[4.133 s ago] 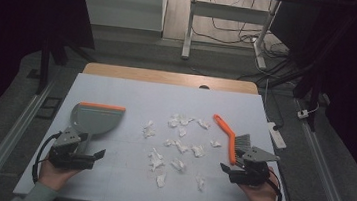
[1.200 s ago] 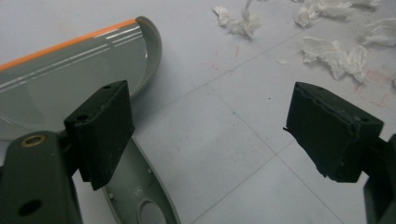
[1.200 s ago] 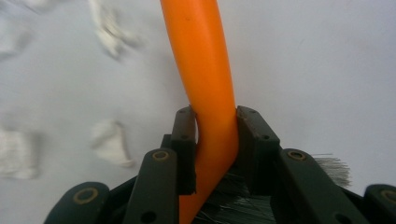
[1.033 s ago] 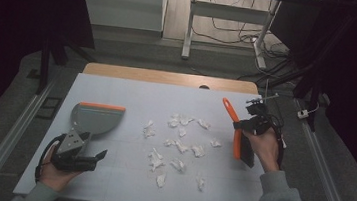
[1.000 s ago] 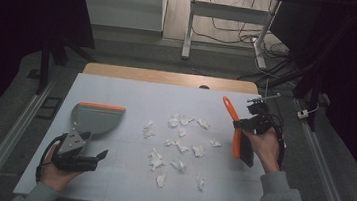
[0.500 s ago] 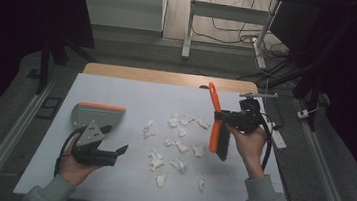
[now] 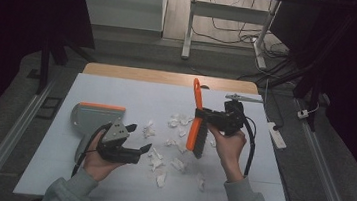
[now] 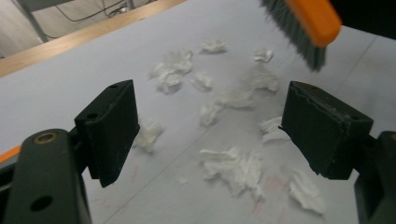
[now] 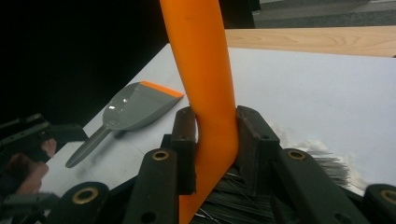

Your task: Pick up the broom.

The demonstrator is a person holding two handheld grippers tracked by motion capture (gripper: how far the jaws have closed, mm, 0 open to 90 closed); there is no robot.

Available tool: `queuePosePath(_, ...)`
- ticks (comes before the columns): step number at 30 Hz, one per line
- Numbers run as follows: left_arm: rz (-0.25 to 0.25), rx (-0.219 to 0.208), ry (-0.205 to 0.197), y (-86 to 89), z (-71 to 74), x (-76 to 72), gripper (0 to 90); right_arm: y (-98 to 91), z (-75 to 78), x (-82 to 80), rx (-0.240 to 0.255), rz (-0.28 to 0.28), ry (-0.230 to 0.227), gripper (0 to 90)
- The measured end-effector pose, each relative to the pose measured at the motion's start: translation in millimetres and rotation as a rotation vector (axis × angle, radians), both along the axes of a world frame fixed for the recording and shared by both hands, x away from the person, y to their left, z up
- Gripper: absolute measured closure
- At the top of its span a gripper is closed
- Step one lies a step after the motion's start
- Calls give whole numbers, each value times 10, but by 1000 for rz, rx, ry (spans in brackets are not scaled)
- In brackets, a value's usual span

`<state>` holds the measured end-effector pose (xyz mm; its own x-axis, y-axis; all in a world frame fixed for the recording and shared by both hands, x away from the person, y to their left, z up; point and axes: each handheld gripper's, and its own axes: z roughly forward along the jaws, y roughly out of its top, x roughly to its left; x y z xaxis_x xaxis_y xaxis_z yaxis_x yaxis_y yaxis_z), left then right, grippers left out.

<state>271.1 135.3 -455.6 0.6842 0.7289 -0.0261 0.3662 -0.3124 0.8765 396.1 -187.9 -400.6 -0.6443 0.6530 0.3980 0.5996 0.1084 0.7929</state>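
My right gripper (image 7: 203,115) is shut on the orange handle of a hand brush (image 7: 195,113), holding it upright above the table with its dark bristles toward the scraps. In the right gripper view, both pads press the handle (image 9: 211,135). Several crumpled white paper scraps (image 7: 179,131) lie mid-table. My left gripper (image 7: 140,137) hovers open just left of them, nothing between its jaws (image 8: 210,126); scraps (image 8: 233,165) lie beyond, and the brush head (image 8: 308,23) hangs at the upper right. A grey dustpan (image 7: 95,117) with an orange lip lies flat to the left.
The dustpan (image 9: 135,107) shows beyond the brush handle, with the person's left hand (image 9: 23,165) nearer. The table (image 7: 117,89) has a wooden strip along its far edge. A white bar (image 7: 276,133) lies off its right side. Metal frame legs (image 7: 189,26) stand behind.
The right gripper has carried the brush leftward from the table's right side to above the scraps. The left gripper has risen and moved right, from beside the dustpan's handle toward the scraps.
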Motion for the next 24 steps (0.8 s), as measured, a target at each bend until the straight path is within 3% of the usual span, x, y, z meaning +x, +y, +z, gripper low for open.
queuePosePath(7,-32,-52,31,-261,-45,52,211,159,-110,-33,10,-5,3,697)
queuePosePath(14,-54,-65,37,-493,-120,62,236,317,-206,-110,46,-25,-14,697)
queuePosePath(15,-57,-51,34,-574,-162,65,239,336,-223,-124,62,-29,-13,697)
queuePosePath(22,-24,-55,32,-701,-300,101,302,462,-284,-222,113,-46,-31,697)
queuePosePath(24,-4,-57,16,-721,-354,116,314,485,-295,-243,138,-50,-32,697)
